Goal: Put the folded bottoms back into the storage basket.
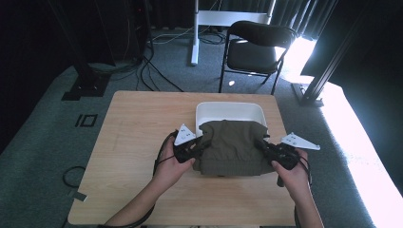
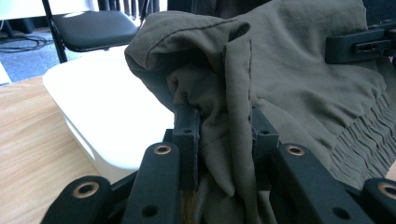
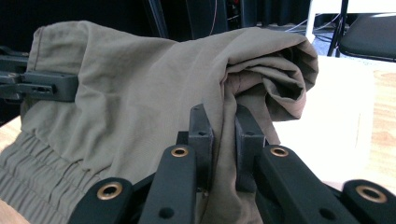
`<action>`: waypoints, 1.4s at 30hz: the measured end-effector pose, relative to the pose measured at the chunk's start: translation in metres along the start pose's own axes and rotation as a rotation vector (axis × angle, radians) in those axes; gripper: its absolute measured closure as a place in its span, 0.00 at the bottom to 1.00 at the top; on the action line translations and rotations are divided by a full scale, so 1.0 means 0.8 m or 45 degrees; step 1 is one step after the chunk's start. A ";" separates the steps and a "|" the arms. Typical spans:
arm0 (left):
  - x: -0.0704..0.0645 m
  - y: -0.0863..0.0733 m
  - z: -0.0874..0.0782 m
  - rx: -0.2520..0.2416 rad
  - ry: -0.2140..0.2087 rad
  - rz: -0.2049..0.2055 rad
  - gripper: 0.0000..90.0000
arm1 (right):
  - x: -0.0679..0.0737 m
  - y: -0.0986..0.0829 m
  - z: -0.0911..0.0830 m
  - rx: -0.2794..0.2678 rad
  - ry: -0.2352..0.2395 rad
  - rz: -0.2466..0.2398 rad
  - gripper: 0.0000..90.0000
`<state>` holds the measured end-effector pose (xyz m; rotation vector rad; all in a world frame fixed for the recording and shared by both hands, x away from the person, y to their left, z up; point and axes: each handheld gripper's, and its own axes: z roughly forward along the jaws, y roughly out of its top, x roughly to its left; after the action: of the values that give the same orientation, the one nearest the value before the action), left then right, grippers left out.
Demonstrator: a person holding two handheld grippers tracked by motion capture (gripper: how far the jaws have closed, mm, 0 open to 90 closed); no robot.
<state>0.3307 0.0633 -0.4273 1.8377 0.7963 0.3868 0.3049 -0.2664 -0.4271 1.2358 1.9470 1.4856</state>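
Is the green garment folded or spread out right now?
Folded. The green garment is a compact bundle with doubled layers at each side, pinched by the left claw and right claw, partly over the white bin.

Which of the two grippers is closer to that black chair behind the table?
Right. The right gripper sits below and slightly right of the black chair; the left gripper, across the olive garment, is farther off.

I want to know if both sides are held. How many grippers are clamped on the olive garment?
2: the left gripper pinches the olive garment at its left edge, the right gripper at its right edge.
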 end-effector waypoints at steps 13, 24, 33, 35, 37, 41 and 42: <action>0.017 0.029 0.015 -0.004 0.010 0.007 0.81 | -0.021 0.024 0.018 0.001 -0.008 0.033 0.90; 0.031 0.052 0.034 0.012 0.037 0.023 0.81 | -0.040 0.043 0.037 -0.007 -0.048 0.069 0.90; 0.045 0.065 0.051 0.025 0.062 0.013 0.81 | -0.057 0.055 0.058 0.010 -0.072 0.096 0.90; 0.050 0.068 0.055 0.028 0.064 0.001 0.81 | -0.061 0.058 0.064 0.009 -0.076 0.110 0.90; 0.055 0.071 0.060 0.033 0.073 0.001 0.81 | -0.065 0.061 0.069 0.011 -0.080 0.121 0.90; 0.066 0.076 0.070 0.045 0.076 -0.025 0.82 | -0.074 0.066 0.083 0.028 -0.083 0.136 0.90; 0.069 0.076 0.072 0.048 0.079 -0.034 0.82 | -0.075 0.067 0.086 0.030 -0.080 0.138 0.90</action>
<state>0.4260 0.0461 -0.4003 1.8559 0.8751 0.4158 0.4095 -0.2748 -0.4143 1.4015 1.8891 1.4604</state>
